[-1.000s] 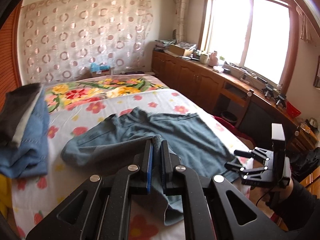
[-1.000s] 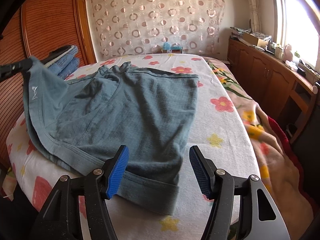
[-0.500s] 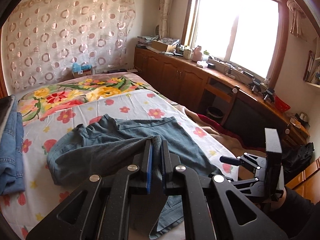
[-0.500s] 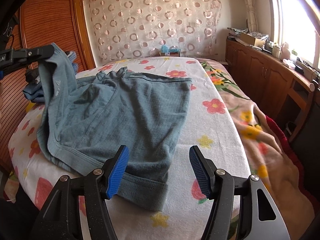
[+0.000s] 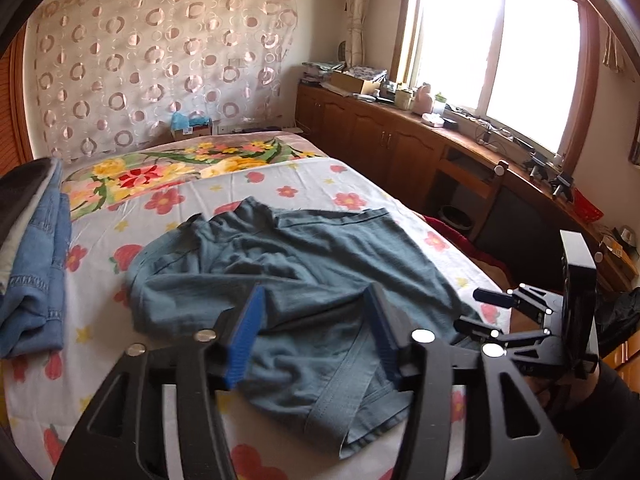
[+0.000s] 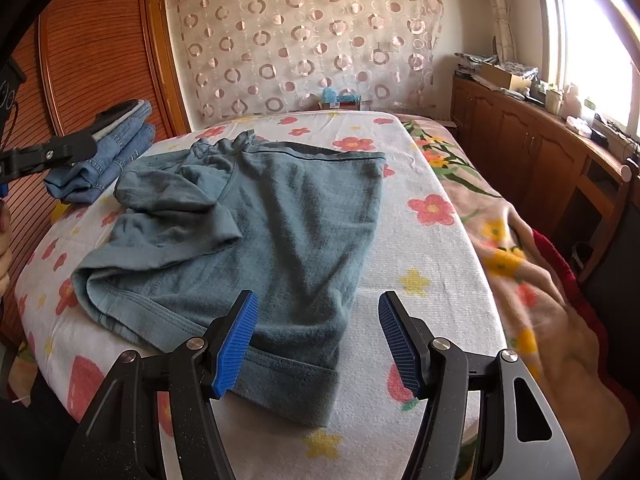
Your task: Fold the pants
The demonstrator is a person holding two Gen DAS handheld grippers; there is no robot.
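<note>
Grey-blue pants point(image 5: 320, 264) lie on the flowered bed sheet point(image 5: 280, 184), their left part folded over and rumpled point(image 6: 176, 200). My left gripper point(image 5: 314, 320) hovers over the near edge of the pants. Its jaws are opening and the blue pads point(image 5: 244, 332) press on nothing, though cloth shows below the gap. At the left edge of the right wrist view, the left gripper point(image 6: 52, 152) is above the bed. My right gripper point(image 6: 318, 340) stands open just above the near hem of the pants point(image 6: 280, 216), holding nothing. The right gripper point(image 5: 520, 320) also shows in a hand at the bed's right side.
A stack of folded jeans point(image 5: 36, 280) sits at the bed's left edge, in front of a wooden wardrobe point(image 6: 100, 60). A flowered blanket point(image 6: 520, 260) hangs off the right side. Wooden cabinets point(image 5: 400, 140) with clutter run under the window.
The left gripper was shut on a lifted corner of the pants. It has let go, and the cloth has dropped onto the pants as a fold. The right gripper has stayed put.
</note>
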